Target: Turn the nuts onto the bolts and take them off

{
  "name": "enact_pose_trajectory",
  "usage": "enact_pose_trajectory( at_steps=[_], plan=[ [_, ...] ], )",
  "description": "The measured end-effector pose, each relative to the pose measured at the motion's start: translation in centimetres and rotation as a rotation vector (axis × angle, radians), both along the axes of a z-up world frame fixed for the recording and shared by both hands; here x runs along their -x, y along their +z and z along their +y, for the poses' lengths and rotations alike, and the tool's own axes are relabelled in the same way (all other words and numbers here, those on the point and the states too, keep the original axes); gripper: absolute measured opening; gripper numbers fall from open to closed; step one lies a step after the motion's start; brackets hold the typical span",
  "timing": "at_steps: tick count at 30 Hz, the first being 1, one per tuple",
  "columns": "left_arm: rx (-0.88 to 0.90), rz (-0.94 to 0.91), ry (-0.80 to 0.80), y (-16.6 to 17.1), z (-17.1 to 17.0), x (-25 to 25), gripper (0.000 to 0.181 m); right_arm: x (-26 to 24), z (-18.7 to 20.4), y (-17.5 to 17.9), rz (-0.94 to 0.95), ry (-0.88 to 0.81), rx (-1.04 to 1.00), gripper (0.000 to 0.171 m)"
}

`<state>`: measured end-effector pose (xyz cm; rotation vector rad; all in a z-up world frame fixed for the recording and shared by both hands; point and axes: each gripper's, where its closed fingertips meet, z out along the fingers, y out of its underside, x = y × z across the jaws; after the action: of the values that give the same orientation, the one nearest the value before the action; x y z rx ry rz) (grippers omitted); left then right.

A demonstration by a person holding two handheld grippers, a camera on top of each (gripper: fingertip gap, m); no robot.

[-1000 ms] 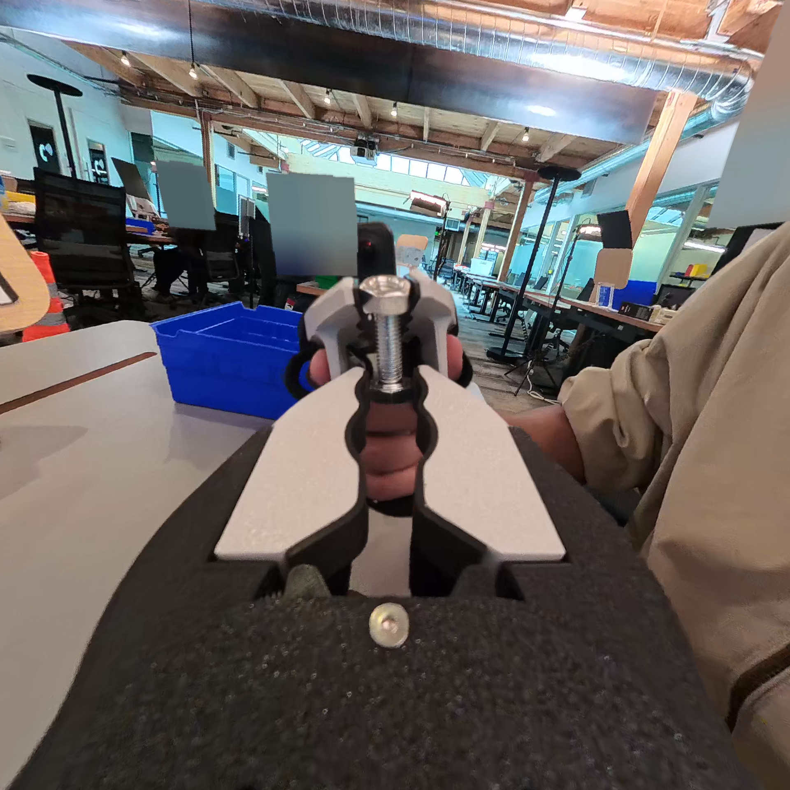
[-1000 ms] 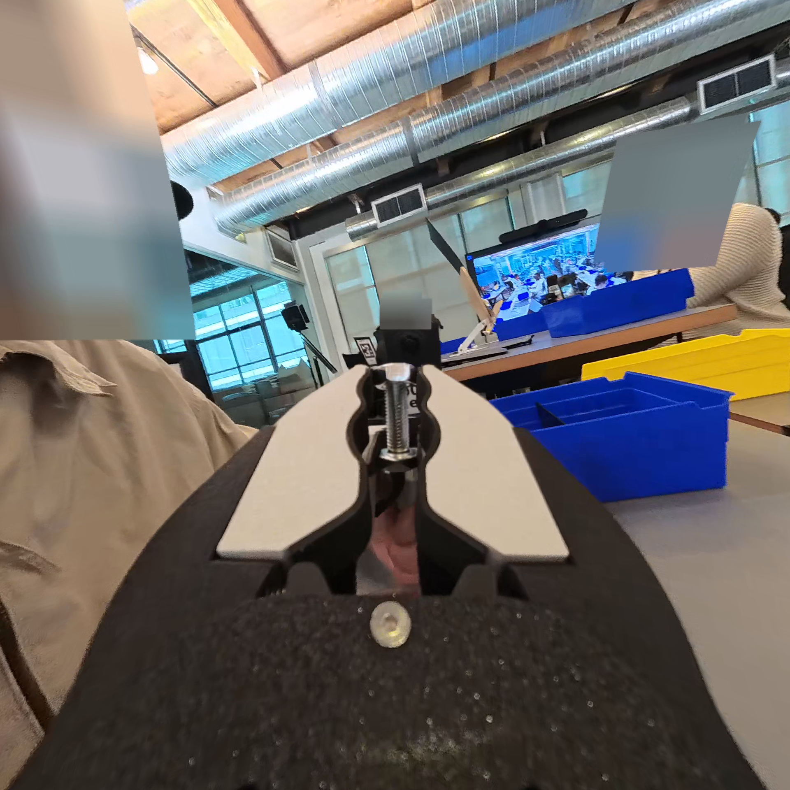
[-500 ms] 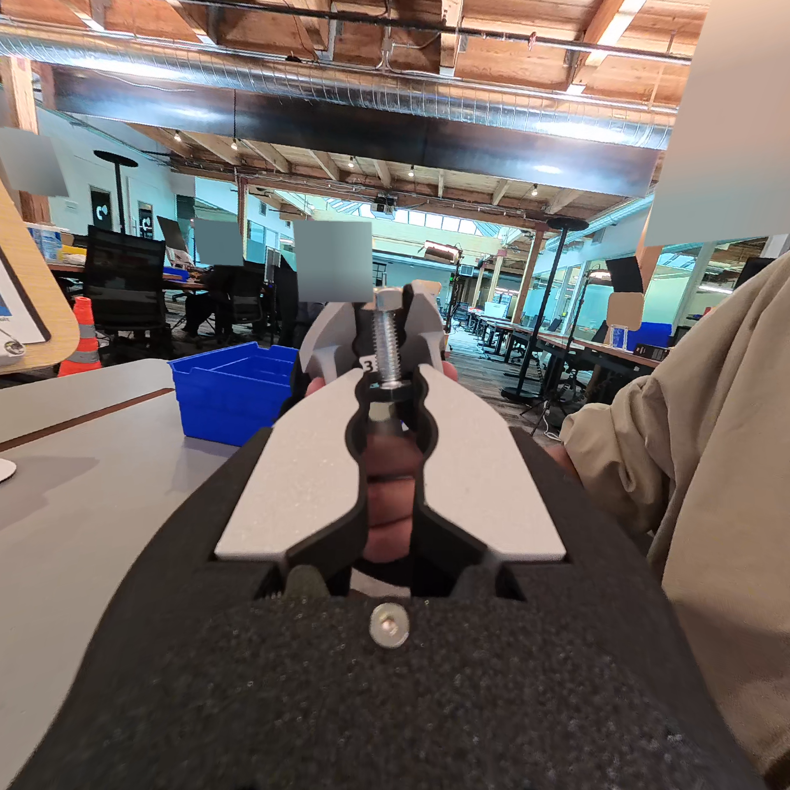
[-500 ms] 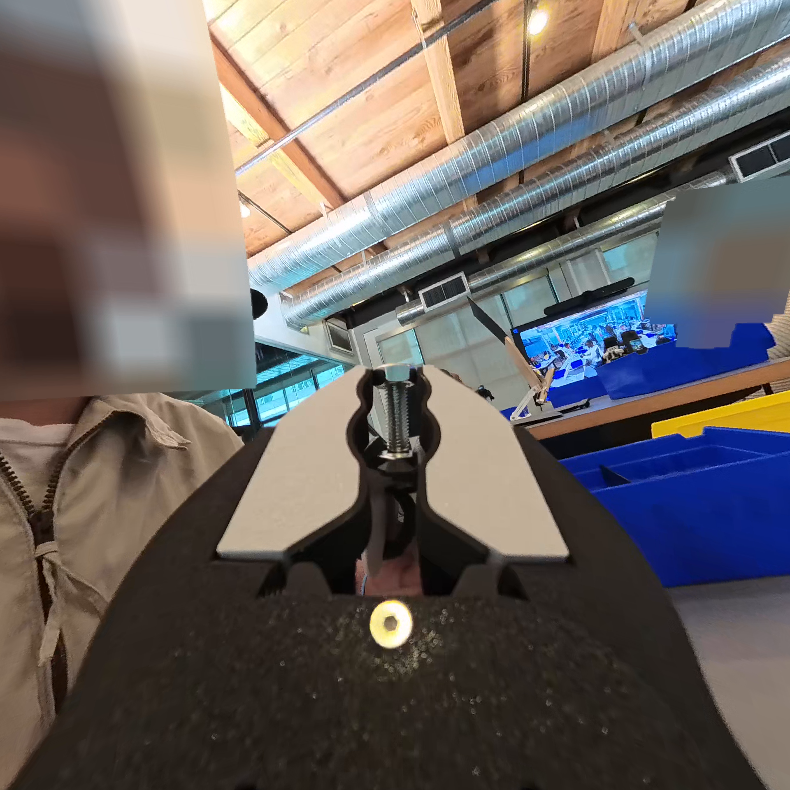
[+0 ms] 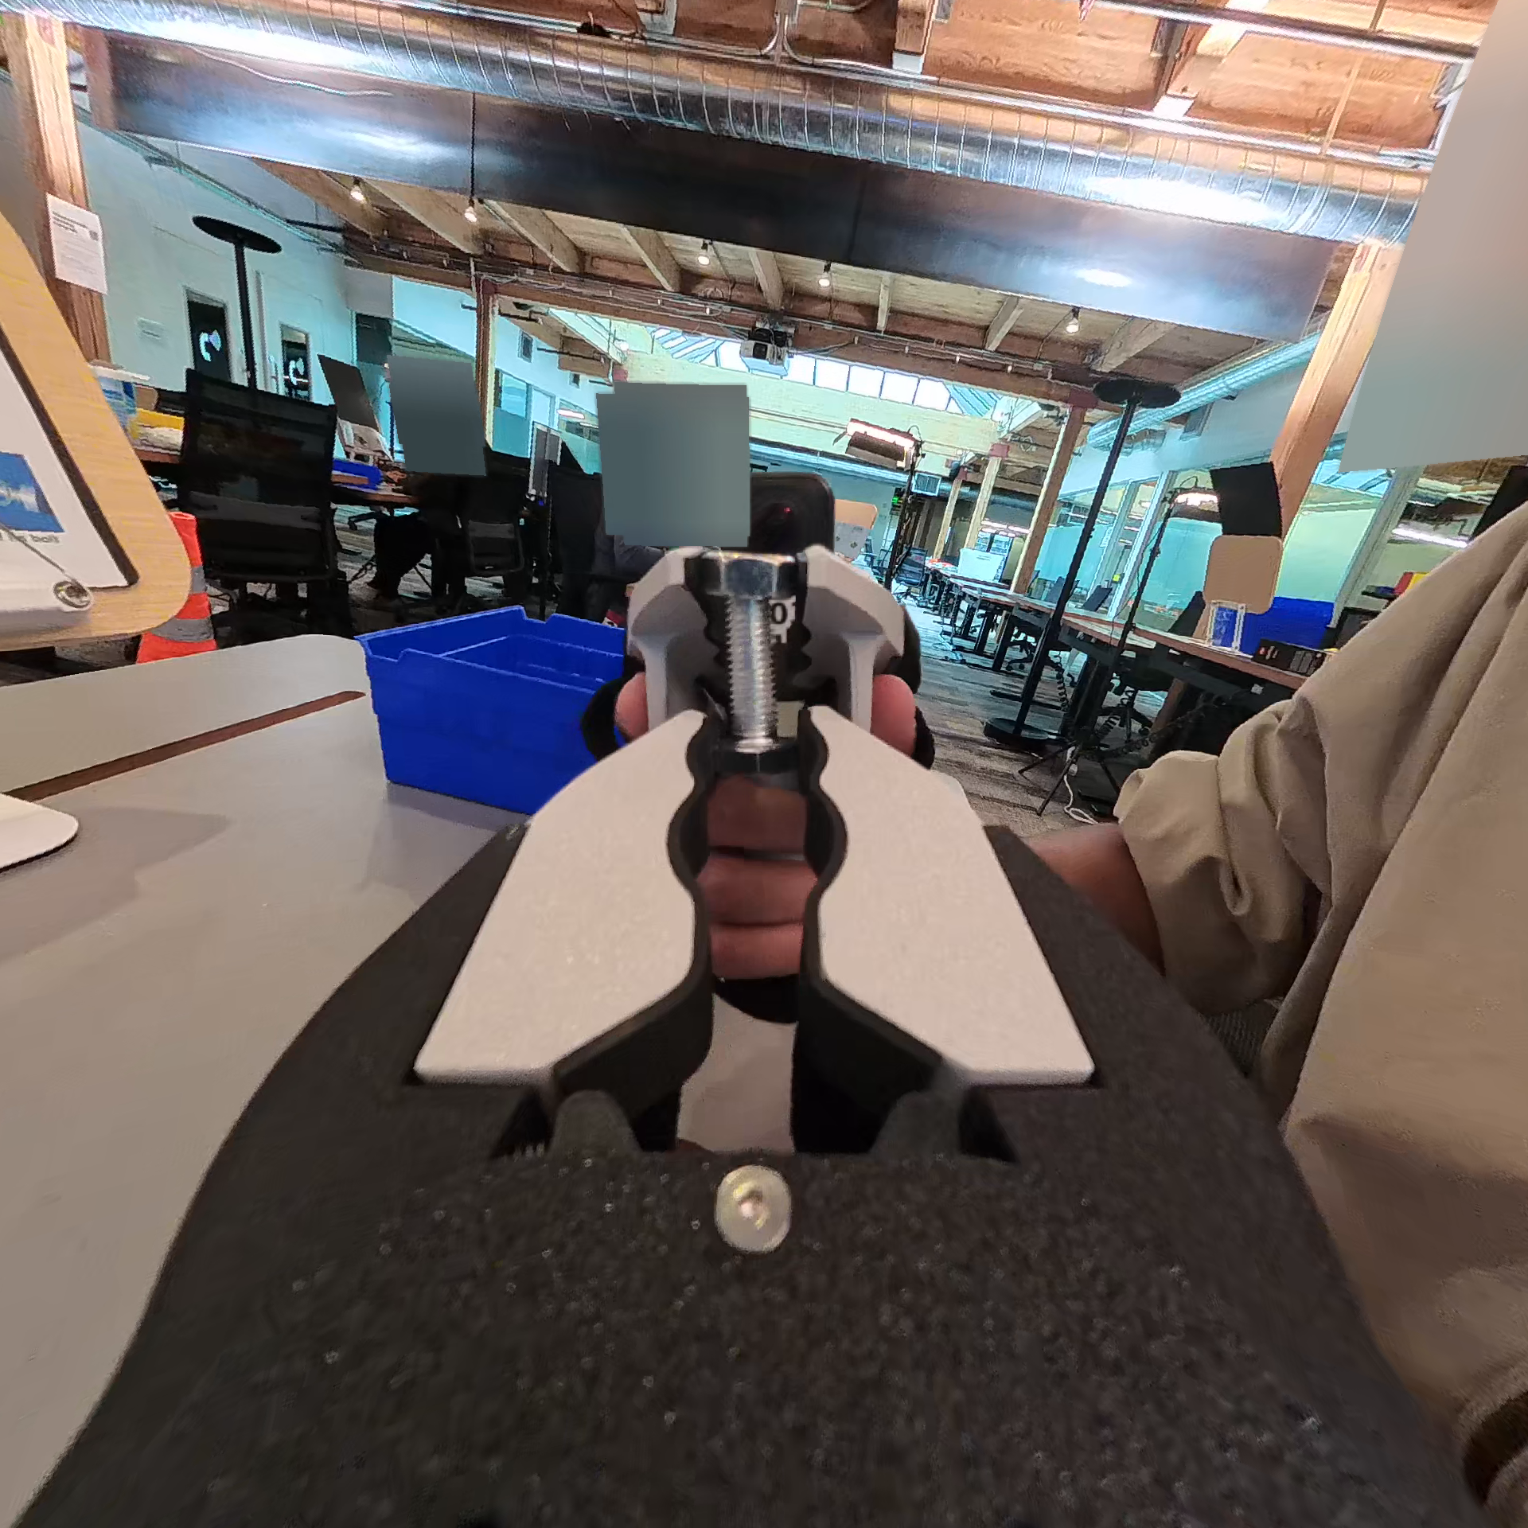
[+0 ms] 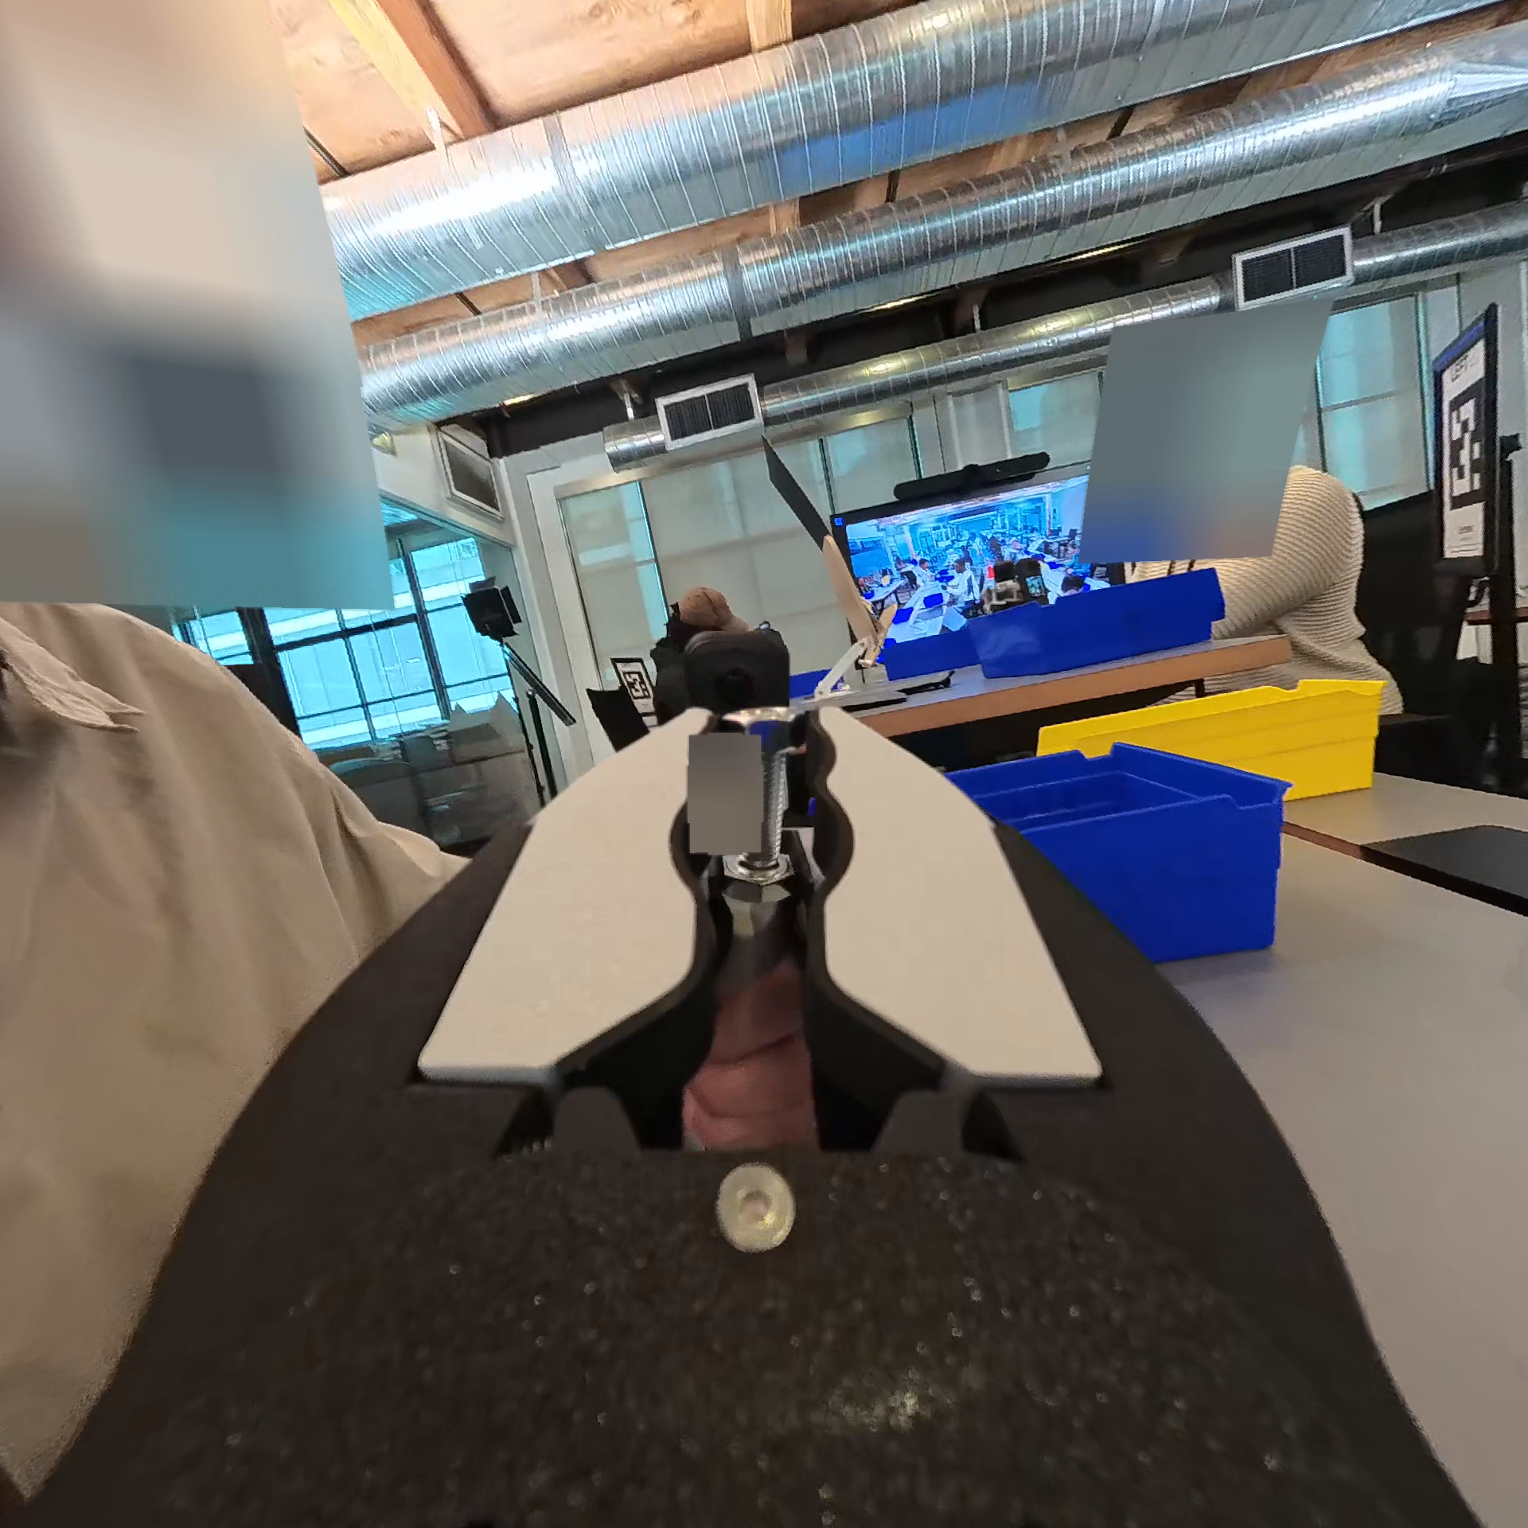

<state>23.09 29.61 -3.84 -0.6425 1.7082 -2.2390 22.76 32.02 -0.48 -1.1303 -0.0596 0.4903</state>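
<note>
A silver bolt stands upright between my two grippers, which face each other above the table edge. My right gripper is shut on the bolt's hex head. It shows in the left wrist view as the far grey fingers around the head. My left gripper is shut on the nut at the lower end of the thread. The nut shows through the gap of my right fingers. Part of the thread is bare between head and nut.
A blue bin stands on the grey table; it also shows in the right wrist view, with a yellow bin behind it. The person's beige sleeve is close on the right. A black mat lies at the right.
Both views tipped up toward the ceiling and came back down. The bolt stayed clamped between both grippers, with about the same length of thread showing.
</note>
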Motion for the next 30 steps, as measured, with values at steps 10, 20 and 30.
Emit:
enact_pose_trajectory(
  at_steps=[10,20,30],
  plan=[
    [-0.059,0.003,0.024,-1.1,0.6,-0.6,0.018,-0.7,0.3,-1.2,-0.077,-0.040,0.117,0.019],
    [-0.323,-0.037,0.222,-4.3,2.5,-2.7,0.018,-2.7,1.1,-4.5,-0.158,-0.155,0.392,0.019],
    [-0.568,-0.048,0.456,-7.0,3.9,-5.2,0.018,-5.3,1.6,-7.9,-0.010,-0.249,0.793,0.018]
  ],
)
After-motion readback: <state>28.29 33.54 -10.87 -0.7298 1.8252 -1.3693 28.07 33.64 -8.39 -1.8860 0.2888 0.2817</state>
